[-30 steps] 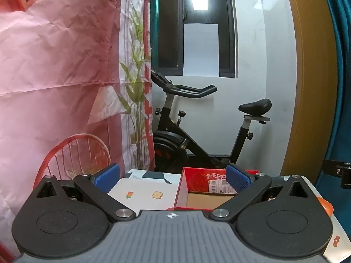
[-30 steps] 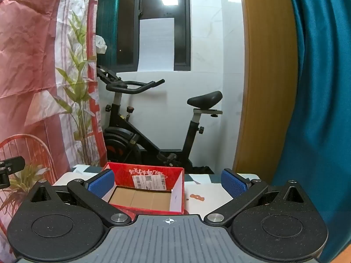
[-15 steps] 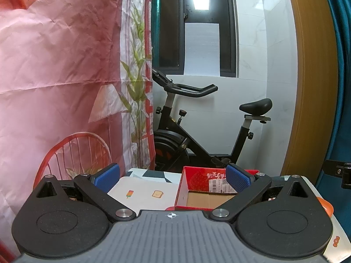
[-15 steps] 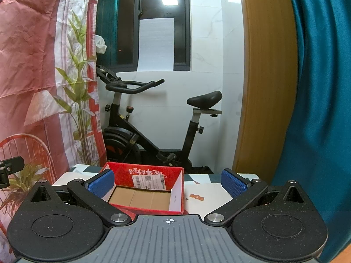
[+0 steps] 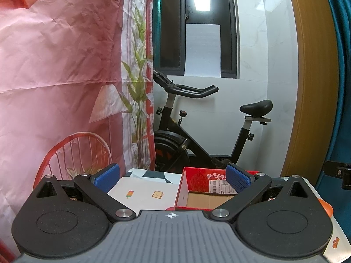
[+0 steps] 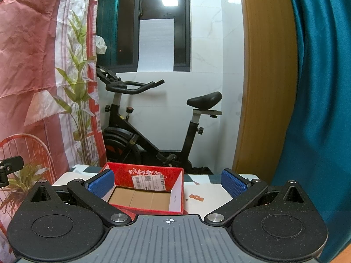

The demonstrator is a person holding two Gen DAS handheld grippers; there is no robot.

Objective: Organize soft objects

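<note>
Left wrist, right wrist: unchanged; both fingers (image 5: pixel 238 178) (image 6: pixel 233 183) wide, red box (image 6: pixel 151 178) ahead.

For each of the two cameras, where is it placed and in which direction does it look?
Left wrist: sits on the left gripper, facing forward over the table to the red box; its open blue fingers show.
Right wrist: sits on the right gripper, facing the same way; its open fingers show.
Shared: the red box and the exercise bike.
</note>
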